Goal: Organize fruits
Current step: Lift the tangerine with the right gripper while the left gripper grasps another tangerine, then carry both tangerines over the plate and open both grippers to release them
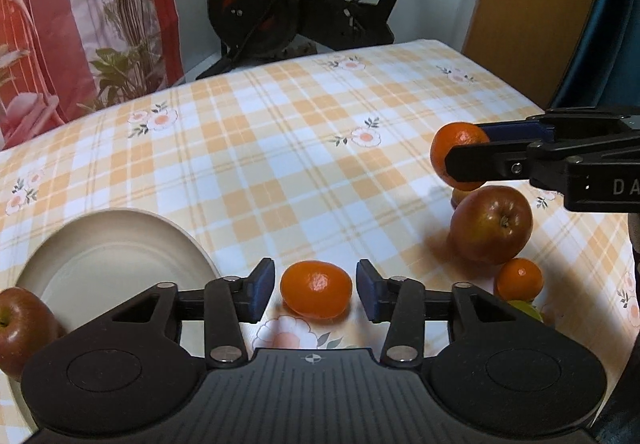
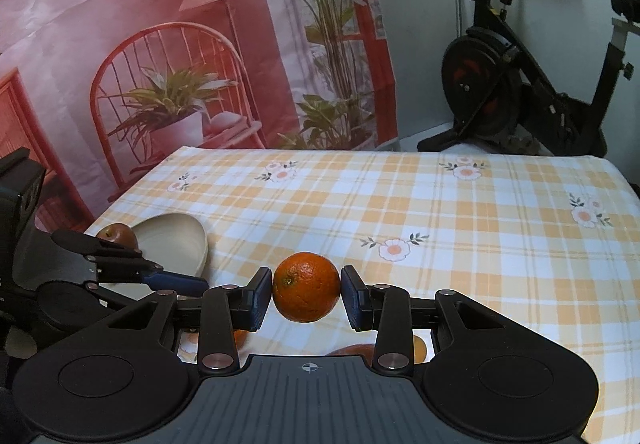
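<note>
While right gripper (image 2: pixel 306 294) pinches orange (image 2: pixel 306 287), left gripper (image 1: pixel 316 292) spread round sideways-lying tangerine (image 1: pixel 316 287).

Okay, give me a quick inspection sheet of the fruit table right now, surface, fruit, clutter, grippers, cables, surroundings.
Surface: checked floral tablecloth.
Job's things: beige plate, red apple at its rim; loose mandarin; big apple; small mandarin.
Clutter: nothing seen.
Grippers: left gripper open around the loose mandarin, pads clear; right gripper shut on an orange.
Cables: nothing seen.
Surroundings: exercise bike, printed backdrop.
</note>
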`<state>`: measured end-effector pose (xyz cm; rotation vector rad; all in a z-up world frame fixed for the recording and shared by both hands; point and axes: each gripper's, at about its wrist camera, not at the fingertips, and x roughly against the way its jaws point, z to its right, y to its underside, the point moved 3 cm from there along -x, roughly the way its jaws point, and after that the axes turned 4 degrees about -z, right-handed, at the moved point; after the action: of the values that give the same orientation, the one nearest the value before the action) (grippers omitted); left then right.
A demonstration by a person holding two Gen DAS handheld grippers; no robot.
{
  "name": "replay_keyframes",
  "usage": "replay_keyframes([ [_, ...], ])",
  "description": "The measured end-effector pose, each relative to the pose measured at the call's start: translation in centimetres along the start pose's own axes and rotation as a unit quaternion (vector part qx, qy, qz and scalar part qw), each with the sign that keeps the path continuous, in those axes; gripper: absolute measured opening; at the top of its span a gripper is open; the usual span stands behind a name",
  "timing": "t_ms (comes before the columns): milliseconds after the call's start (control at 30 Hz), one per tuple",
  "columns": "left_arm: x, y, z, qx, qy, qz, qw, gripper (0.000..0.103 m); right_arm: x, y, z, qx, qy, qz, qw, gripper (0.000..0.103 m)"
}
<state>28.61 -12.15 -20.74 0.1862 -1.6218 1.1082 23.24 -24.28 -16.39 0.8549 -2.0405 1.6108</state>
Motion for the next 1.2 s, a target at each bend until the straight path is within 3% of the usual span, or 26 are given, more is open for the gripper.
replay_keyframes([
  [433, -2.1, 0.2, 0.4, -0.001, -0.016, -0.038, 0.9992, 0.046, -0.1, 0.1, -0.2, -0.001, 0.000, -0.002, 1.000, 0.035],
  [600, -1.9, 0.4, 0.5, 0.004, -0.020, -0.032, 0.9993, 0.045, 0.0, 0.4, -0.4, -0.002, 0.000, -0.005, 1.000, 0.035],
  [933, 3.9, 1.5, -1.7, 0.050, -0.027, 0.032, 0.9979, 0.045, -0.2, -0.4, -1.8, 0.020, -0.014, -0.010, 1.000, 0.035],
  [1200, 8.9, 5.3, -7.6, 0.110, -0.084, 0.052, 0.9890, 0.045, -2.6, -2.0, -5.5, 0.058, -0.052, -0.037, 0.996, 0.035],
])
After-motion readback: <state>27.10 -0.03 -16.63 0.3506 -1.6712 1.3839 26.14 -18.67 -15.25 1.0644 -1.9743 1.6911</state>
